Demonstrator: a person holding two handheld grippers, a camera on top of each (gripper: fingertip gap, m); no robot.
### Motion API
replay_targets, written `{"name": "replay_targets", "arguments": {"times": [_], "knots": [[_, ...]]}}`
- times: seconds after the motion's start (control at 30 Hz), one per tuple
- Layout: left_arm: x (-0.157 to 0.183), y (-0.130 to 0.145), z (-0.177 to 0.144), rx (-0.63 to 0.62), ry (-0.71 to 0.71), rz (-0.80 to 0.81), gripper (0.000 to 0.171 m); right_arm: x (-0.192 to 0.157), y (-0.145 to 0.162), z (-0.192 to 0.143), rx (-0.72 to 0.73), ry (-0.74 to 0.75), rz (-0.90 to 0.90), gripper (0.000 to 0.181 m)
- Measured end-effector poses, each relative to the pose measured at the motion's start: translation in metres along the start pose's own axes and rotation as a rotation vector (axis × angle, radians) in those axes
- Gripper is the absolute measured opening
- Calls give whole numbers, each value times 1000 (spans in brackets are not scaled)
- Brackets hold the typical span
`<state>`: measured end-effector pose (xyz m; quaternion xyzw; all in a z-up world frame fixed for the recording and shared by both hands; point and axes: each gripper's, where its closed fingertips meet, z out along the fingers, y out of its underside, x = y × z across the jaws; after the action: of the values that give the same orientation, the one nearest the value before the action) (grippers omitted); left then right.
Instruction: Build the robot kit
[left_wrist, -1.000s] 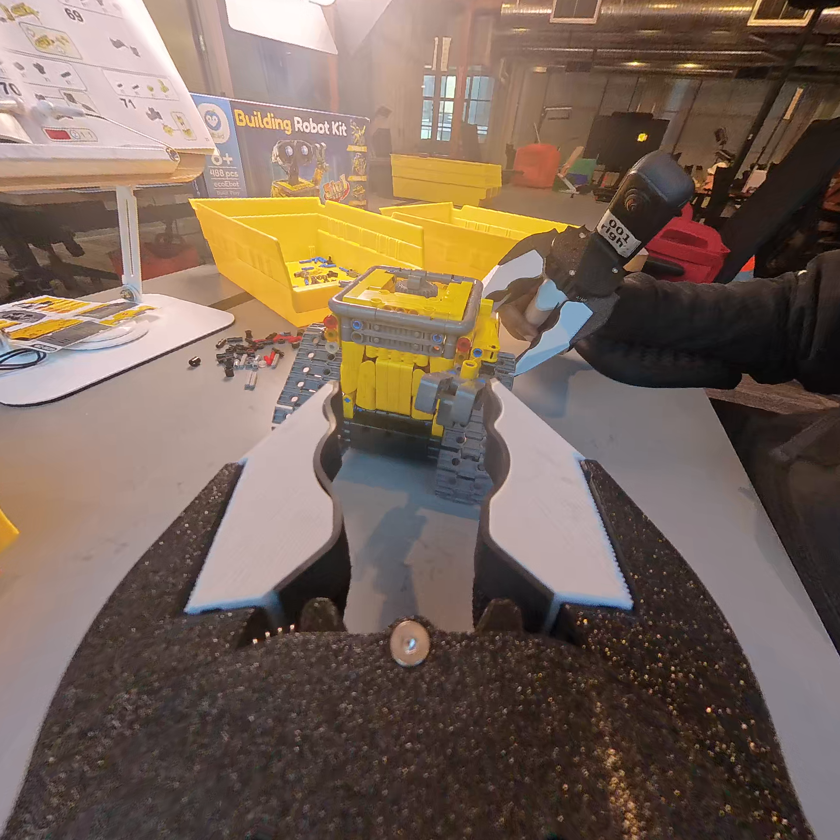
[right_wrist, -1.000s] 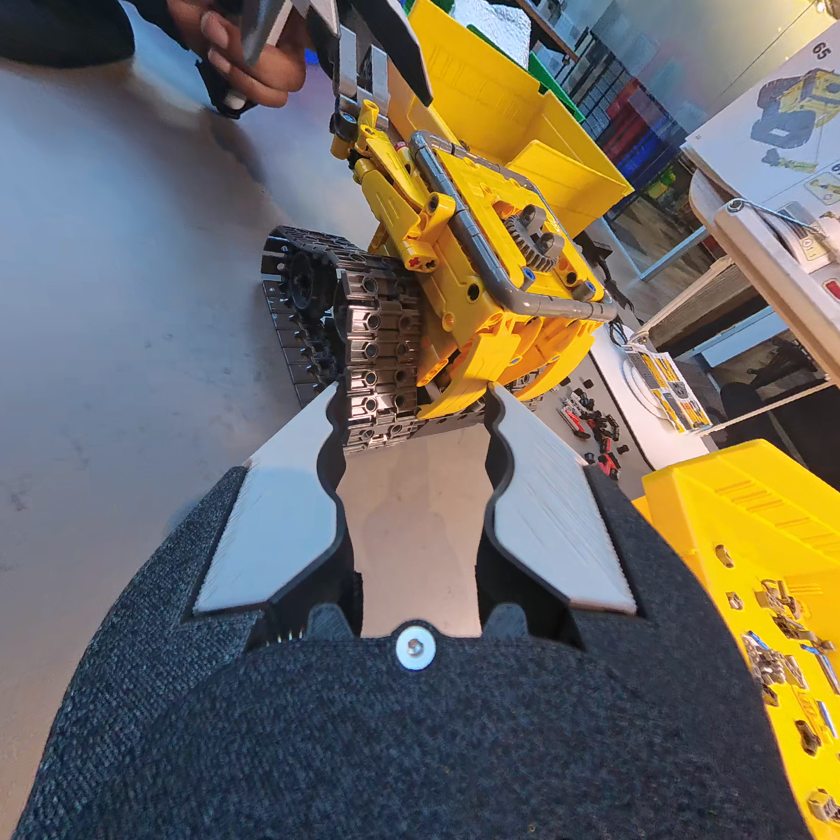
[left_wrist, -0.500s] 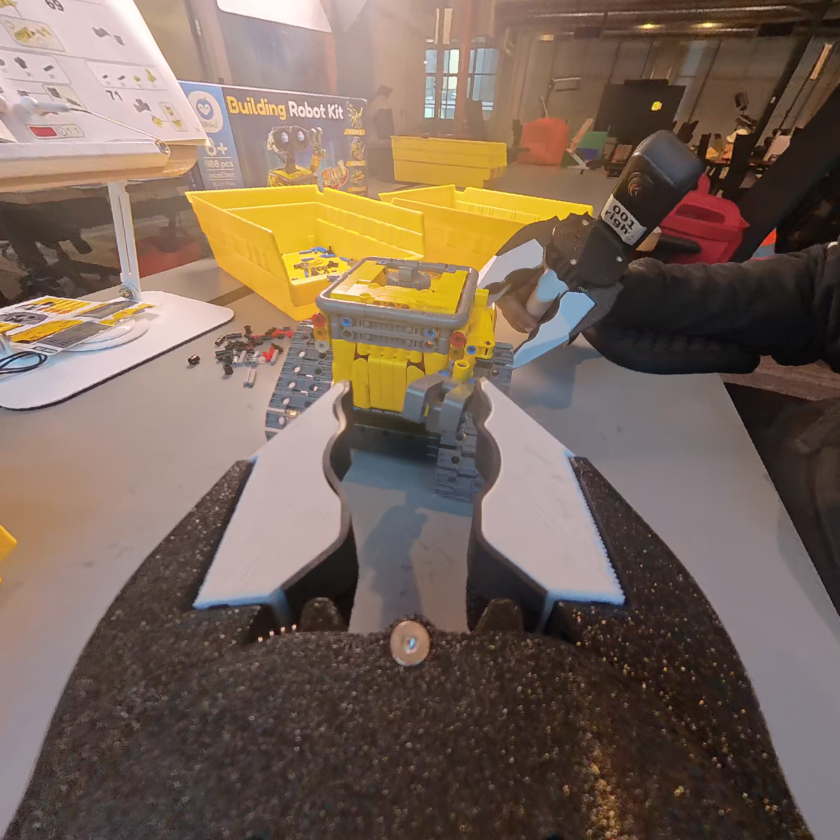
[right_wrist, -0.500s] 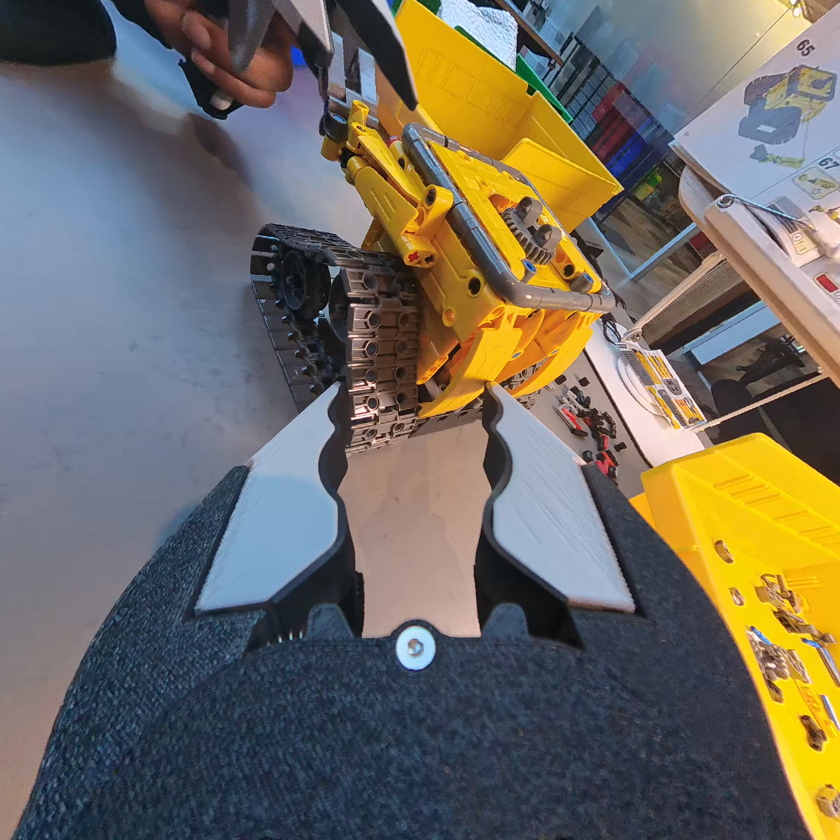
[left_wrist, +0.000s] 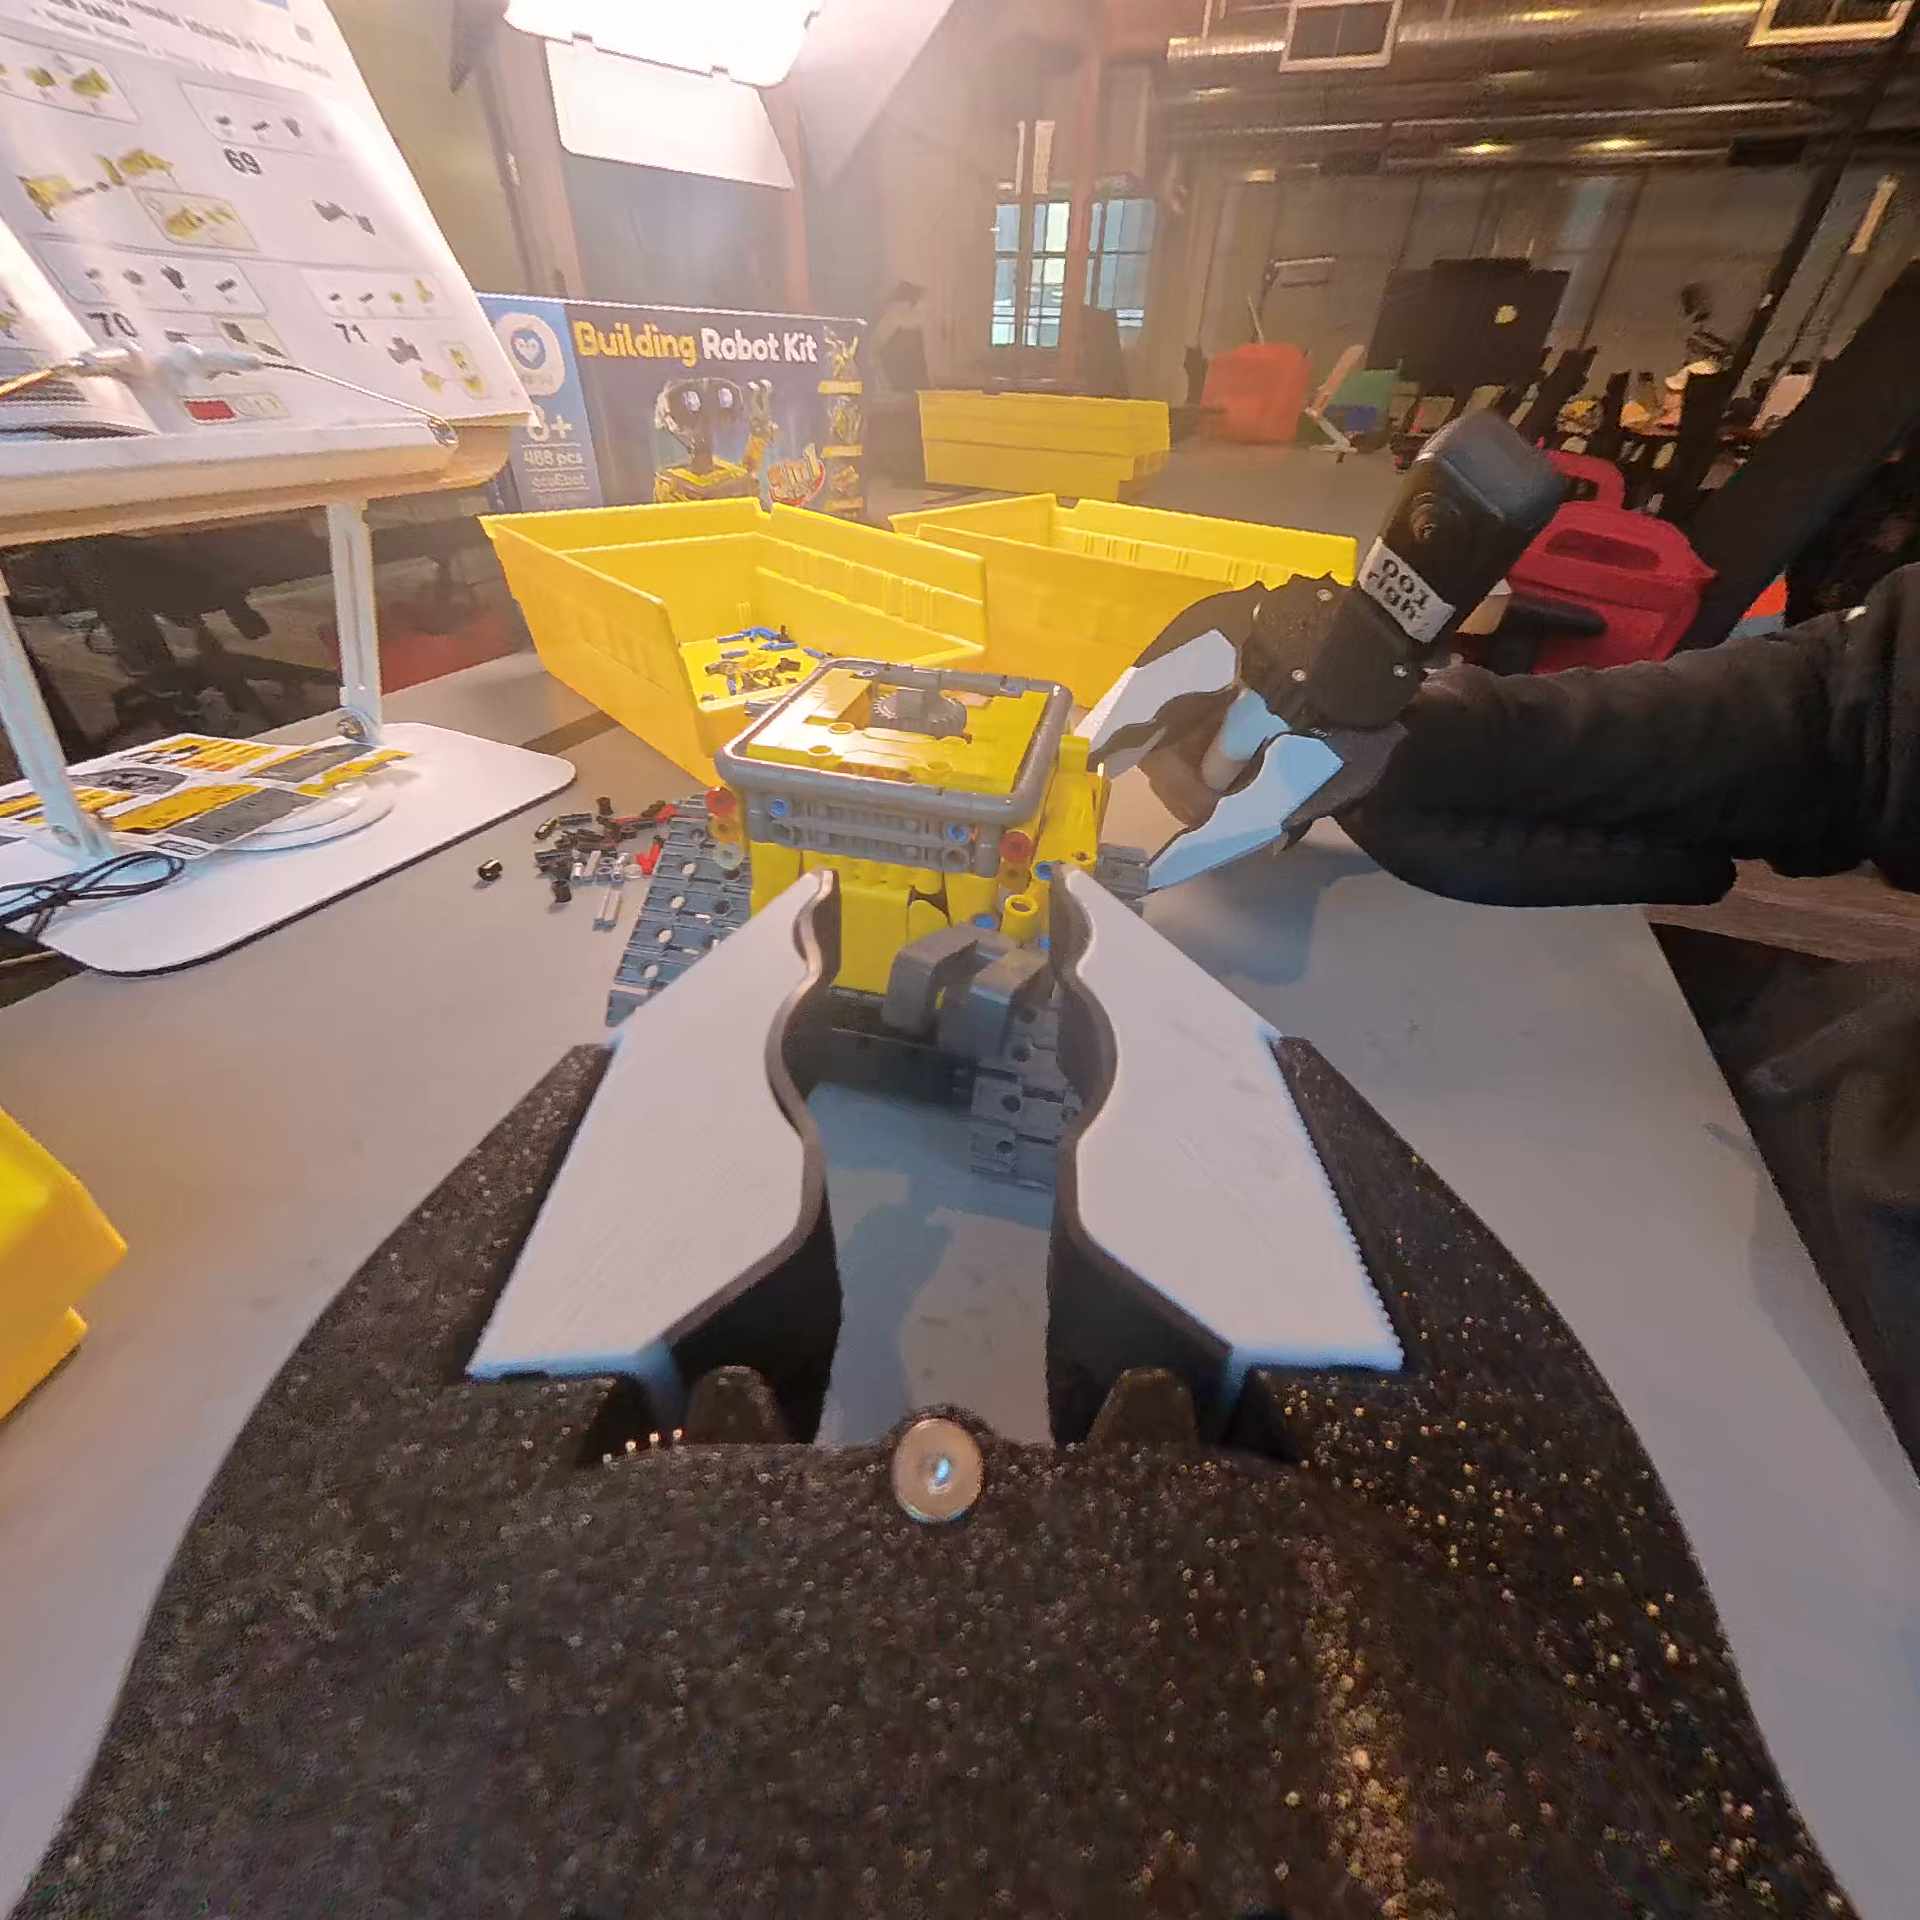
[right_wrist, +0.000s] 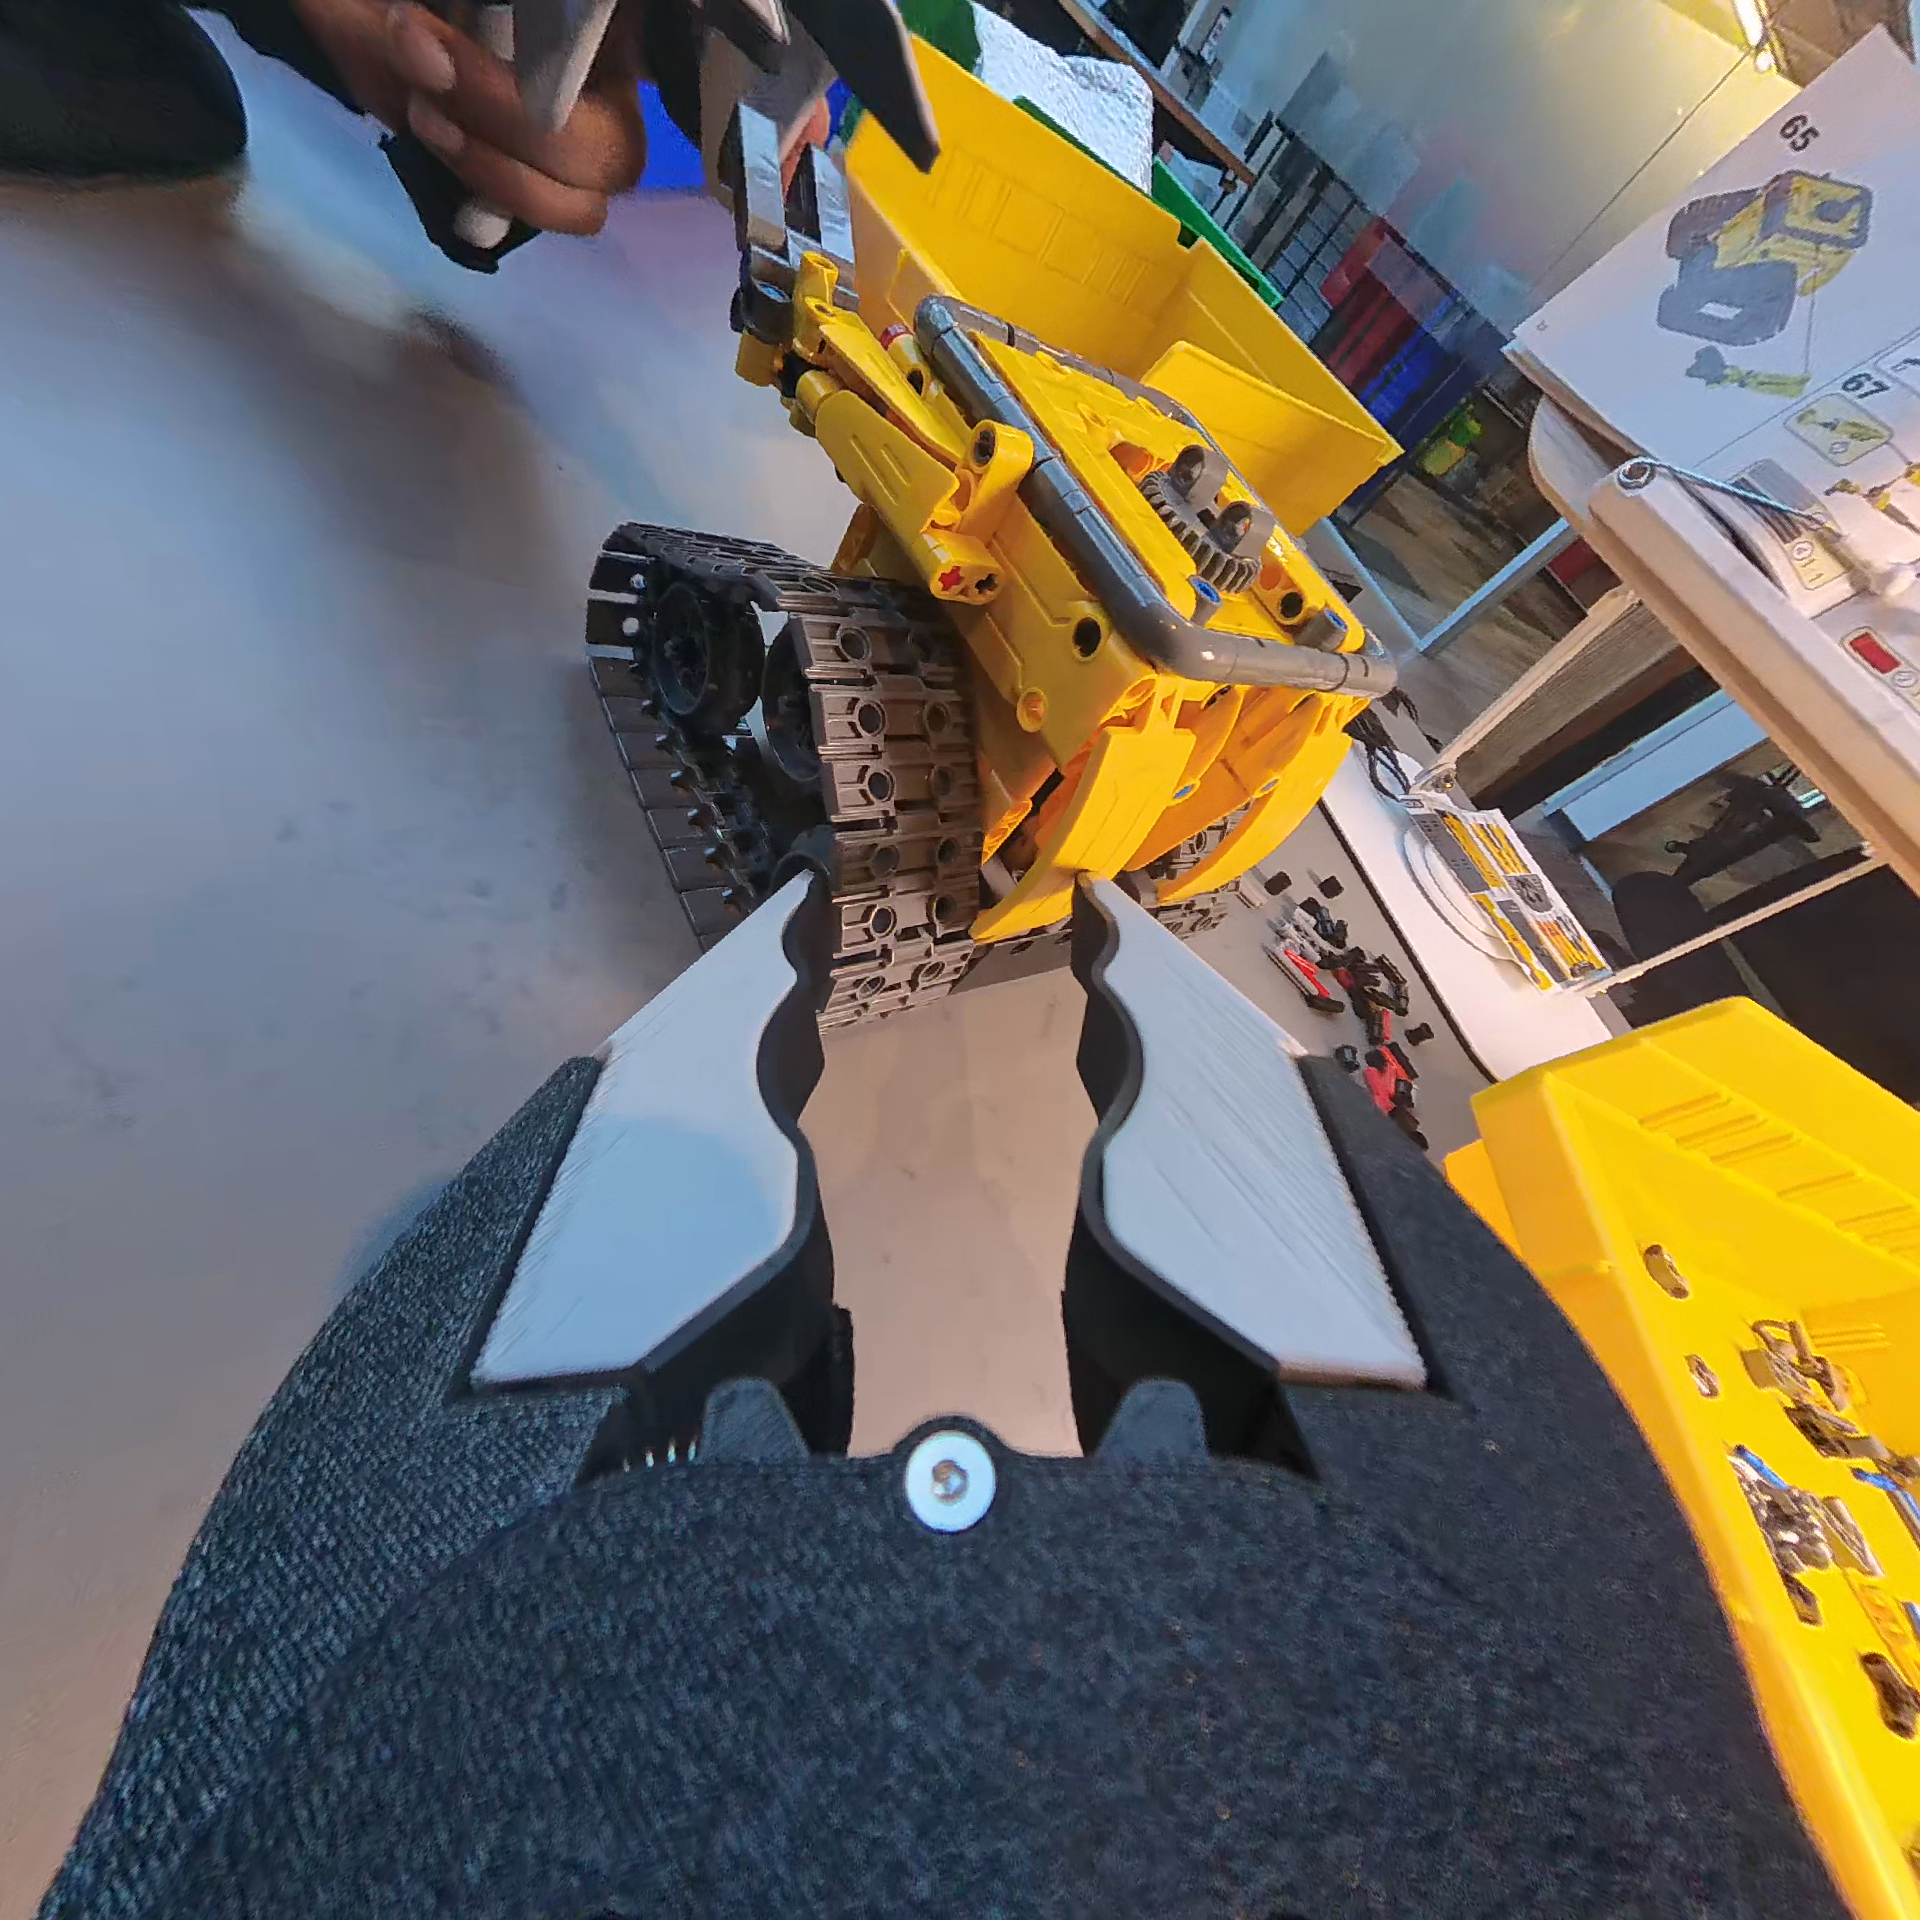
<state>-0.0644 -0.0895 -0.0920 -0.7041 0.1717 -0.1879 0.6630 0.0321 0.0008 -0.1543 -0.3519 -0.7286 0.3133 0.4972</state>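
Yellow brick-built tracked robot model (left_wrist: 902, 831) with a grey top frame, standing on the grey desk (left_wrist: 312, 1091).

Left tool (left_wrist: 940, 883) spread open, its tips flanking the model's front; right tool (right_wrist: 940, 888) open at a black track. Loose small parts (left_wrist: 592, 842) and yellow plastic bins (left_wrist: 623, 613) lie beyond.

**Surfaces bearing print**

Behind the yellow tracked model (left_wrist: 894, 748): a blue kit box (left_wrist: 686, 405), titled. To its left: an instruction booklet (left_wrist: 208, 208) with numbered steps. To its right: a white label (left_wrist: 1403, 587) on the right gripper (left_wrist: 1127, 805).
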Motion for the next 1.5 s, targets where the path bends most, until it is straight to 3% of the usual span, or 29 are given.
{"name": "replay_targets", "arguments": {"times": [0.1,0.3,0.57,0.87,1.2,1.33,1.5], "knots": [[-2,4,2,-36,-34,53,50,-3,-2,0,-3,-2,-15,46],[6,16,9,-117,-48,132,52,-4,-3,2,-1,-6,-15,46],[2,11,7,-67,-36,59,56,0,3,5,-7,-11,32,43],[-16,-12,-7,145,18,-151,64,4,8,3,-28,-19,58,35],[-26,-5,-6,124,-3,-192,66,25,25,-2,-72,21,164,30],[-25,-2,-5,102,-13,-180,66,23,26,-1,-79,14,151,22],[-24,3,-2,67,-31,-147,65,21,28,1,-96,23,126,25]]}}
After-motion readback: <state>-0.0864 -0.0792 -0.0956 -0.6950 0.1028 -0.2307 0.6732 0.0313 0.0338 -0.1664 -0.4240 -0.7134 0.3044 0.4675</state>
